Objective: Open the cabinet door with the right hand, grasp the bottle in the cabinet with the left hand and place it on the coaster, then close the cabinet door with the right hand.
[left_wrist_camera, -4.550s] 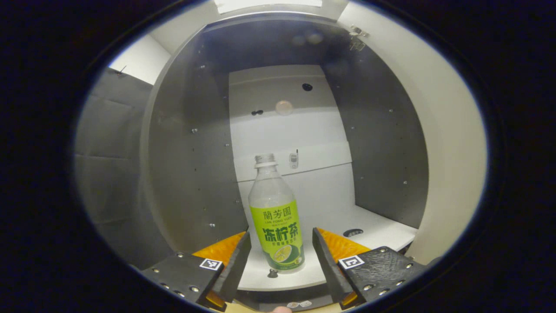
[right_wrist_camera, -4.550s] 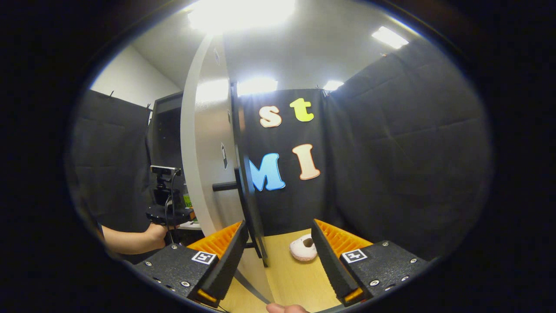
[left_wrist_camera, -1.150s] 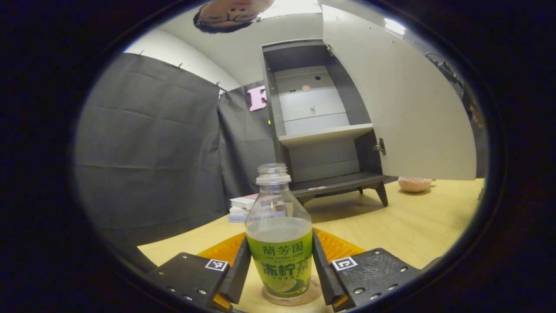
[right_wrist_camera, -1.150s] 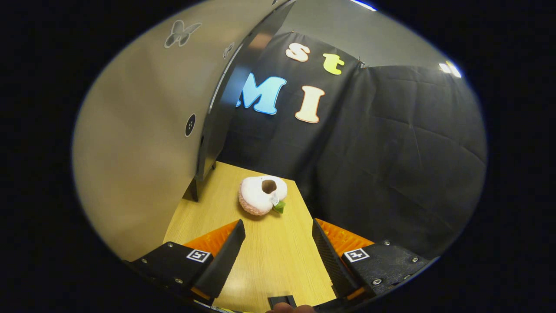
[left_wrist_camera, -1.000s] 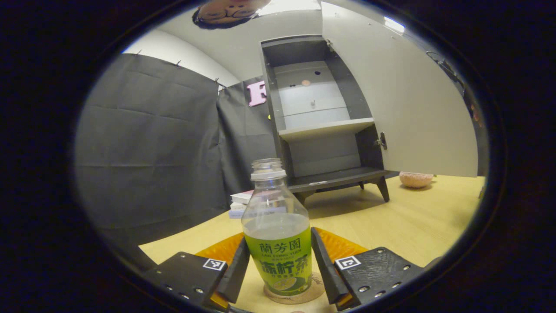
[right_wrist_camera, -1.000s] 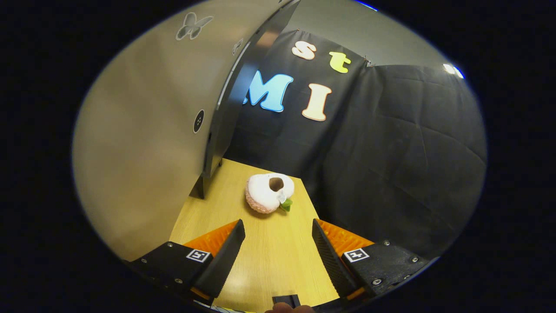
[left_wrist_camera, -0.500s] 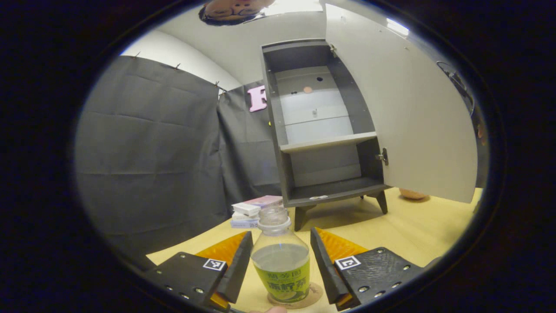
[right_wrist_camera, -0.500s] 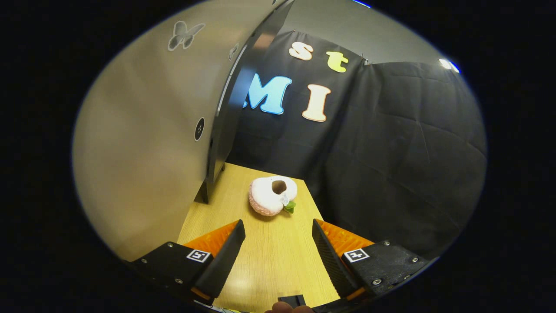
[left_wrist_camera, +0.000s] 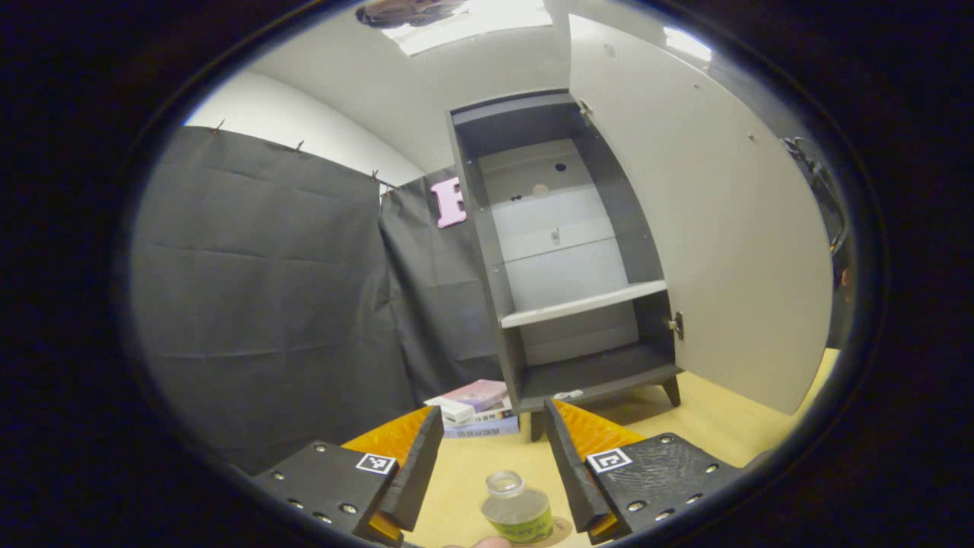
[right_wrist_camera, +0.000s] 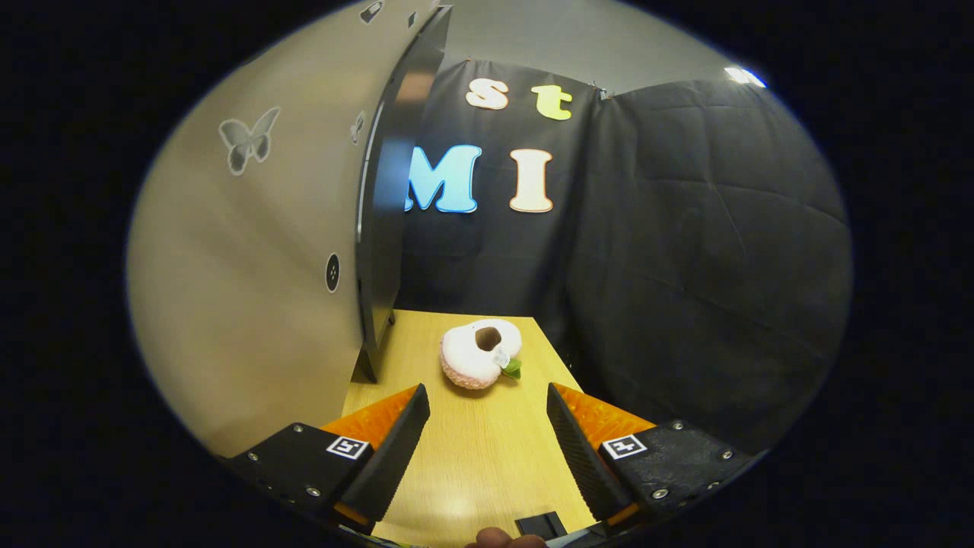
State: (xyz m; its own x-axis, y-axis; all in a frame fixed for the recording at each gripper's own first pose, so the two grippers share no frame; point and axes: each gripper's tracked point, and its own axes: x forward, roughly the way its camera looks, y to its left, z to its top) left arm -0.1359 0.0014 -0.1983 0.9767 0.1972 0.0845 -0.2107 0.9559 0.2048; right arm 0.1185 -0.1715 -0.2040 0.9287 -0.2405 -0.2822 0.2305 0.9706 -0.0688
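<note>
The bottle (left_wrist_camera: 518,514), clear with a green label and no cap, stands upright on the round coaster (left_wrist_camera: 562,525) on the wooden table. My left gripper (left_wrist_camera: 491,466) is open and sits above the bottle, its fingers apart from it. The dark cabinet (left_wrist_camera: 525,251) stands beyond, with its pale door (left_wrist_camera: 700,228) swung wide open and its white shelf (left_wrist_camera: 582,304) bare. In the right gripper view, my right gripper (right_wrist_camera: 487,441) is open over the table with nothing between its fingers. It is close to the door's outer face (right_wrist_camera: 251,289), which bears a butterfly sticker.
A small stack of books (left_wrist_camera: 475,407) lies left of the cabinet's foot. A pink plush toy (right_wrist_camera: 479,354) rests on the table (right_wrist_camera: 472,472) right of the cabinet, near the black cloth wall. Cloth walls close in both sides.
My left gripper has let go of the bottle and risen, leaving it standing on the coaster. The right gripper has shifted a little beside the open door.
</note>
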